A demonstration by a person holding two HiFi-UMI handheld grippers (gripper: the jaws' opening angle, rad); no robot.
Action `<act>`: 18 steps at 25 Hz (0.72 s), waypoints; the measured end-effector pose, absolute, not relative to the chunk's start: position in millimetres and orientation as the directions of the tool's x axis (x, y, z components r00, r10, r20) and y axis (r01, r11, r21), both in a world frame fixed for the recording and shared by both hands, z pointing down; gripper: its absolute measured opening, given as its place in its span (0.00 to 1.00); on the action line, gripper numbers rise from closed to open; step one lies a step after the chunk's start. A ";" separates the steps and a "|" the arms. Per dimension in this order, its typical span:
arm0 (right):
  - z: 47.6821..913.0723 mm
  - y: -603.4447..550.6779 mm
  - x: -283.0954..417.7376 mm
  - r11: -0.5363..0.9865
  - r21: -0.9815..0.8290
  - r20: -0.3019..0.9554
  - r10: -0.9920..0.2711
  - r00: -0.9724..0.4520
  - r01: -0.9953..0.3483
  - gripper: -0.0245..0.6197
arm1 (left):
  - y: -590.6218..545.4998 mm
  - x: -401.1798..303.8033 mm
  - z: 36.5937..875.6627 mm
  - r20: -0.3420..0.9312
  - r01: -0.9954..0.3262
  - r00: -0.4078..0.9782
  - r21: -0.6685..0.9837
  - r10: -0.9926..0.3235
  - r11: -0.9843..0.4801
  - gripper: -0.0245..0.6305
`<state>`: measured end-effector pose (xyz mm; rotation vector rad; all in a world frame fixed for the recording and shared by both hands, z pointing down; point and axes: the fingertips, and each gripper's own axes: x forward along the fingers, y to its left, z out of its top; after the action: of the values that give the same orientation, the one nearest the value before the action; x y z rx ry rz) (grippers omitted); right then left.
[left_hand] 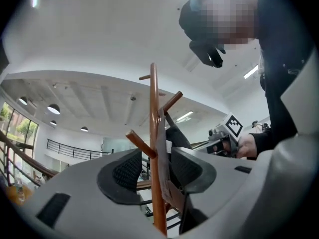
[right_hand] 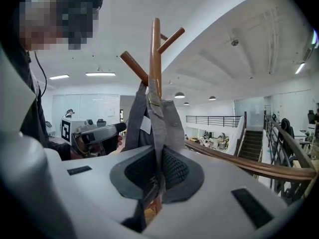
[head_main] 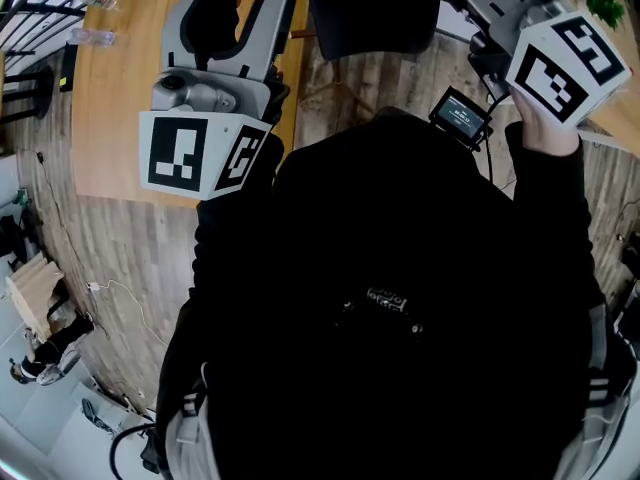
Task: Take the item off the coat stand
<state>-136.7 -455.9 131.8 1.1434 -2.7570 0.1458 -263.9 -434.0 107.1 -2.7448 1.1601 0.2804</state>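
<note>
A wooden coat stand [right_hand: 156, 54] with angled pegs rises straight ahead in the right gripper view. A grey shirt [right_hand: 160, 116] hangs from it by the collar. My right gripper [right_hand: 158, 172] is shut on the shirt's lower cloth, which is pinched between the ribbed pads. In the left gripper view, the stand's pole [left_hand: 154, 103] and the shirt [left_hand: 163, 151] stand between the jaws of my left gripper [left_hand: 158, 171]. That gripper is open, with a gap showing beside the pole. Each gripper faces the other across the stand. The head view shows only the left gripper [head_main: 238, 3] and the right marker cube [head_main: 567, 60].
A wooden table [head_main: 120, 98] with clear bottles [head_main: 95, 36] lies to the left below me. A dark chair [head_main: 370, 8] is ahead. A wooden handrail [right_hand: 239, 161] and a black stair railing [right_hand: 286, 148] run to the right. A small screen [head_main: 460, 118] is mounted near the right gripper.
</note>
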 end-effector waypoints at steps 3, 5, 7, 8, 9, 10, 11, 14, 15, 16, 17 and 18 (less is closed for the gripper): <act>131.2 -451.9 -140.4 0.711 -0.024 0.184 -0.688 -0.702 -0.702 0.09 | -428.6 -240.2 117.6 -0.150 -0.690 0.723 -0.157 -0.674 -0.706 0.35; 130.1 -448.3 -143.3 0.723 -0.019 0.179 -0.677 -0.714 -0.691 0.09 | -433.1 -229.8 125.7 -0.106 -0.690 0.723 -0.167 -0.683 -0.704 0.35; 128.8 -447.2 -147.2 0.731 -0.014 0.178 -0.670 -0.721 -0.682 0.09 | -441.2 -229.5 128.6 -0.098 -0.705 0.708 -0.145 -0.699 -0.694 0.26; 129.4 -447.5 -148.3 0.734 -0.016 0.176 -0.667 -0.724 -0.679 0.09 | -444.4 -231.5 128.5 -0.099 -0.712 0.701 -0.142 -0.706 -0.687 0.12; 130.8 -447.5 -148.4 0.736 -0.020 0.169 -0.664 -0.728 -0.676 0.09 | -446.3 -233.5 127.9 -0.100 -0.716 0.697 -0.143 -0.710 -0.683 0.07; 131.8 -447.1 -148.2 0.739 -0.025 0.162 -0.662 -0.732 -0.673 0.09 | -447.1 -235.2 127.2 -0.100 -0.717 0.696 -0.143 -0.711 -0.682 0.07; 131.5 -446.4 -148.7 0.741 -0.026 0.157 -0.660 -0.735 -0.671 0.09 | -447.3 -237.0 126.3 -0.101 -0.717 0.697 -0.139 -0.710 -0.683 0.07; 126.6 -445.7 -154.5 0.743 -0.016 0.154 -0.659 -0.736 -0.669 0.09 | -448.0 -243.3 123.9 -0.115 -0.724 0.690 -0.123 -0.715 -0.679 0.07; 124.5 -445.9 -156.5 0.744 -0.010 0.153 -0.659 -0.736 -0.668 0.09 | -447.8 -244.7 122.4 -0.121 -0.726 0.688 -0.122 -0.715 -0.677 0.07; 122.0 -445.5 -158.2 0.744 -0.002 0.151 -0.660 -0.736 -0.668 0.09 | -446.8 -245.4 120.4 -0.129 -0.726 0.687 -0.124 -0.715 -0.676 0.07; 119.4 -444.3 -159.2 0.745 0.005 0.147 -0.660 -0.736 -0.667 0.09 | -445.0 -245.6 118.0 -0.138 -0.726 0.688 -0.128 -0.712 -0.676 0.07; 117.1 -442.6 -159.4 0.747 0.011 0.140 -0.659 -0.739 -0.665 0.09 | -443.1 -245.4 115.6 -0.146 -0.724 0.689 -0.132 -0.709 -0.677 0.07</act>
<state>-159.4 -442.6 117.1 1.0699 -2.8087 0.0604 -245.4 -443.1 115.6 -2.7197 1.1652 0.1234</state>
